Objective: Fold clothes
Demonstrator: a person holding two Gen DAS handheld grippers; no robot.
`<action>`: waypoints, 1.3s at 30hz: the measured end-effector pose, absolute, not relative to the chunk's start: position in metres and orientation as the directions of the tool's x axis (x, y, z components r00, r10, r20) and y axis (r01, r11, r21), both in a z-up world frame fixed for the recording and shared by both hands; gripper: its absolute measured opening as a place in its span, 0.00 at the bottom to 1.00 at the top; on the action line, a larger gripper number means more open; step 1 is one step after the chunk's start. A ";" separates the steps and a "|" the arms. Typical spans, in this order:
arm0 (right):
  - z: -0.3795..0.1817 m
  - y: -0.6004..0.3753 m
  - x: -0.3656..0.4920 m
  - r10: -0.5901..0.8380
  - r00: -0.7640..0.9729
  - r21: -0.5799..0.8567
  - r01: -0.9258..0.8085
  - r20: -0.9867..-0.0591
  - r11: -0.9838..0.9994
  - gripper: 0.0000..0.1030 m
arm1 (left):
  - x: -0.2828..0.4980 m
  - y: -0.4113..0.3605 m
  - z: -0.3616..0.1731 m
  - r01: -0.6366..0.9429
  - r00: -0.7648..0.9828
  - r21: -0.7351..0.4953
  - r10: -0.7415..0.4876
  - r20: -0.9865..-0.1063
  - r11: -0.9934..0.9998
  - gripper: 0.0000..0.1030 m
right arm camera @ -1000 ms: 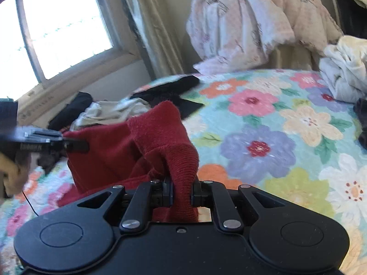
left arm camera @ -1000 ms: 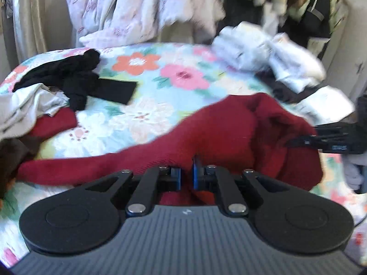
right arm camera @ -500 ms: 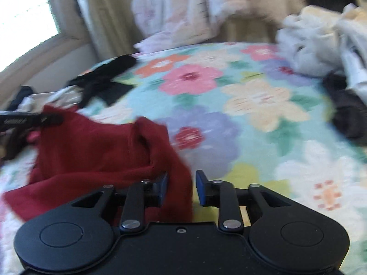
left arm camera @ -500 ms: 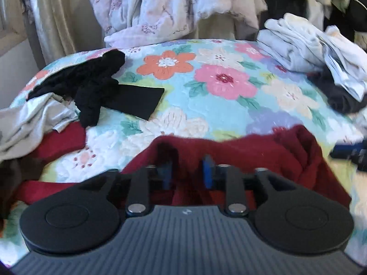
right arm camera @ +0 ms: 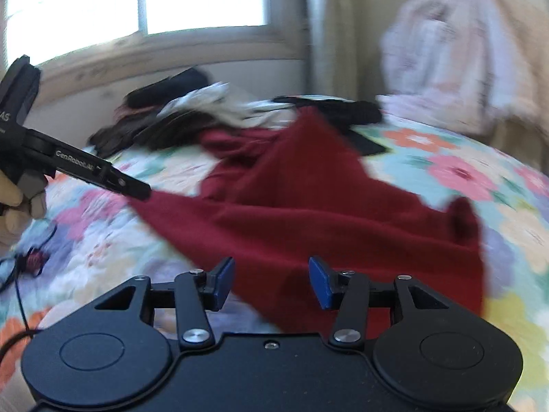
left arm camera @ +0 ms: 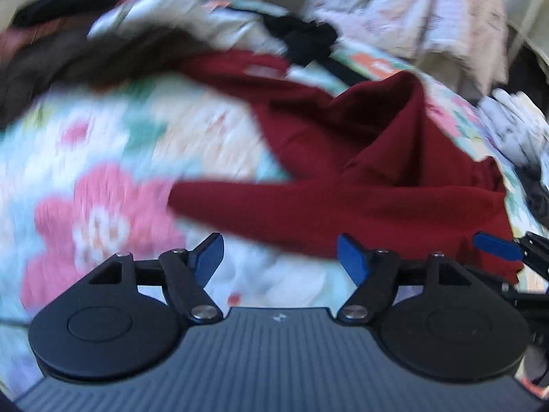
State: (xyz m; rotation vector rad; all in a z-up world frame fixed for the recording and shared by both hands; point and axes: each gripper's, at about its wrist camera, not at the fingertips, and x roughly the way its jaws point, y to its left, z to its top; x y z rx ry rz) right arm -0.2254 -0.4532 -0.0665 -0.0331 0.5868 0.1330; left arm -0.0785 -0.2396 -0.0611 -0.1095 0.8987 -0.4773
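A bed with a floral quilt [right arm camera: 459,175] fills both views. Across its middle lies the dark red garment [right arm camera: 308,213], rumpled and partly spread: in the right wrist view its body runs from 11 o'clock down to 5 o'clock, with one narrow end stretched out toward 9 o'clock; in the left wrist view [left arm camera: 377,178] it sits from centre to 3 o'clock, a raised fold at 1 o'clock and a long strip reaching to 9 o'clock.

Beyond the red garment, at 11 o'clock in the right wrist view, a heap of brown, white and black clothes [right arm camera: 178,116] lies by the window wall, and a black piece [right arm camera: 346,110] lies at 12 o'clock, touching the red cloth's far edge. A pale pink patterned fabric [right arm camera: 442,58] hangs at 1 o'clock. In the left wrist view white clothes [left arm camera: 511,130] sit at 3 o'clock; blur makes their shape hard to read.

The left gripper [left arm camera: 279,257] has its jaws spread and opening, nothing pinched; the quilt shows between them and the red strip lies just ahead. In the right wrist view it enters from 9 o'clock [right arm camera: 137,189], its tip at the strip's end.

The right gripper [right arm camera: 271,281] likewise has jaws spread and opening, the red cloth lying between and under them but seemingly not pressed
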 end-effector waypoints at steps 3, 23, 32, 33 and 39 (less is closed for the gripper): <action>-0.066 -0.435 -0.220 0.112 0.826 -0.055 -0.170 -0.553 0.984 0.55 | -0.069 -0.233 -0.084 0.284 0.563 -0.423 -0.507 -0.653 0.860 0.68; -0.070 -0.394 -0.192 0.055 0.839 -0.296 -0.252 -0.542 0.921 0.62 | -0.112 -0.281 0.012 0.577 0.517 -0.552 -0.792 -0.324 0.602 0.06; -0.010 -0.502 -0.247 -0.061 0.910 -0.060 0.040 -0.410 0.997 0.06 | -0.141 -0.355 0.062 0.743 0.409 -0.459 -0.873 -0.265 0.487 0.07; -0.004 -0.517 -0.258 -0.082 0.912 -0.036 0.074 -0.403 0.997 0.06 | -0.142 -0.365 0.064 0.756 0.393 -0.450 -0.879 -0.269 0.475 0.07; 0.017 -0.586 -0.315 -0.275 0.872 -0.051 0.279 -0.405 0.959 0.05 | -0.159 -0.443 0.059 0.836 0.272 -0.378 -0.898 -0.346 0.399 0.14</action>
